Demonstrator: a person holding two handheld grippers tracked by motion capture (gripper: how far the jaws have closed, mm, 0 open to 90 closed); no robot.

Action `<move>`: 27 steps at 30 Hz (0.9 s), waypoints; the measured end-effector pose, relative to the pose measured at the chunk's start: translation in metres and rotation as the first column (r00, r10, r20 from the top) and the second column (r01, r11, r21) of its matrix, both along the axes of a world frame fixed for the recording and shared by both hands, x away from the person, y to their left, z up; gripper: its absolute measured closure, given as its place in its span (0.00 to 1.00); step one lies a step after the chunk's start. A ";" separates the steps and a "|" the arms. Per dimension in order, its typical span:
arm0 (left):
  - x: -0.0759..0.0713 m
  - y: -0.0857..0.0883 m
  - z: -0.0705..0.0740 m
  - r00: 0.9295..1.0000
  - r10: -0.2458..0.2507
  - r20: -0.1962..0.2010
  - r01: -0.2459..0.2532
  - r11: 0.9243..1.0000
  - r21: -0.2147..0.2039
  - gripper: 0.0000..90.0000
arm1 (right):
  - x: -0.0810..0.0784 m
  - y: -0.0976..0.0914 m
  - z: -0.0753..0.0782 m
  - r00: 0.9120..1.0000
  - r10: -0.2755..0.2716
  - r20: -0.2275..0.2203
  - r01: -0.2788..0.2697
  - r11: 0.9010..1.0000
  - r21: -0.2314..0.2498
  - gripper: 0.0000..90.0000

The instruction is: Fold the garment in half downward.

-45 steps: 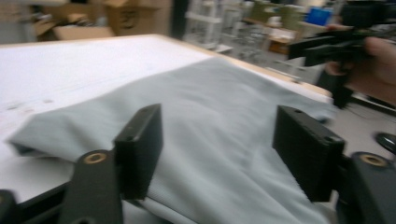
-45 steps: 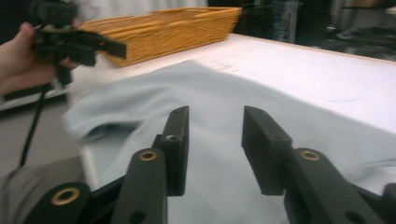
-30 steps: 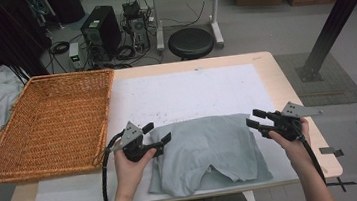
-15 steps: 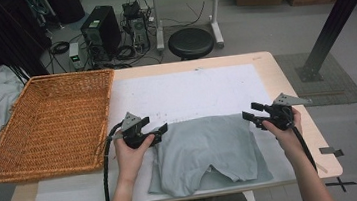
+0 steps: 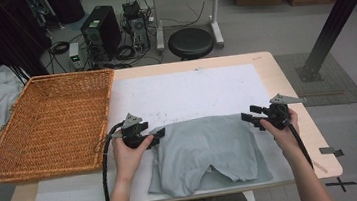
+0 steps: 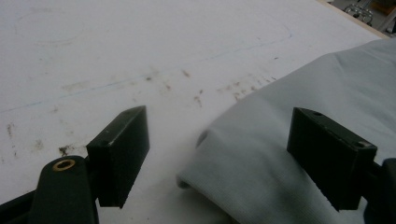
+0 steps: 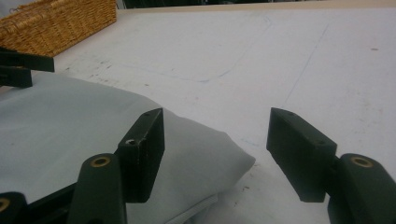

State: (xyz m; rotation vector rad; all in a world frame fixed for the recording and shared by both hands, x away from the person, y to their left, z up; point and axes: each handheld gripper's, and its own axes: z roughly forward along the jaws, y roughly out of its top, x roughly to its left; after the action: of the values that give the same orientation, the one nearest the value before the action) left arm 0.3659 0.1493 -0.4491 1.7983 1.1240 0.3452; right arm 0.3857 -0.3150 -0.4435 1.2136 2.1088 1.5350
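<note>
A grey shirt [image 5: 207,150] lies folded on the white sheet [image 5: 185,92] covering the table [image 5: 297,103], toward the near edge, its far edge rounded over and its near hem uneven with a notch in the middle. The left gripper [image 5: 156,134] sits at the shirt's far left corner, jaws wide apart, the corner lying between them unpinched. The right gripper [image 5: 249,117] sits at the far right corner, jaws likewise wide around the fold. A wicker basket [image 5: 48,124] stands at the left.

Wicker basket [image 7: 56,23] cropped at frame edge
</note>
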 end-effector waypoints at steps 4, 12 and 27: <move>0.000 -0.004 -0.002 1.000 -0.020 -0.017 0.020 1.000 -0.002 0.29 | 0.003 0.001 -0.004 0.999 -0.011 -0.038 0.010 1.000 -0.018 0.43; 0.001 -0.009 -0.009 0.996 -0.067 -0.060 0.068 0.998 0.015 0.49 | 0.010 0.008 -0.017 0.989 0.048 -0.137 -0.054 0.998 -0.039 0.56; 0.004 -0.008 -0.007 0.999 -0.048 0.018 0.047 0.999 0.011 0.91 | 0.012 0.011 -0.008 0.988 0.121 -0.091 -0.129 0.988 -0.081 0.85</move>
State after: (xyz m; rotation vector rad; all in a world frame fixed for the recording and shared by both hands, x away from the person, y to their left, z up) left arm 0.3694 0.1409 -0.4560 1.8250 1.0668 0.3393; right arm 0.3982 -0.3043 -0.4518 1.1565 2.3215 1.4488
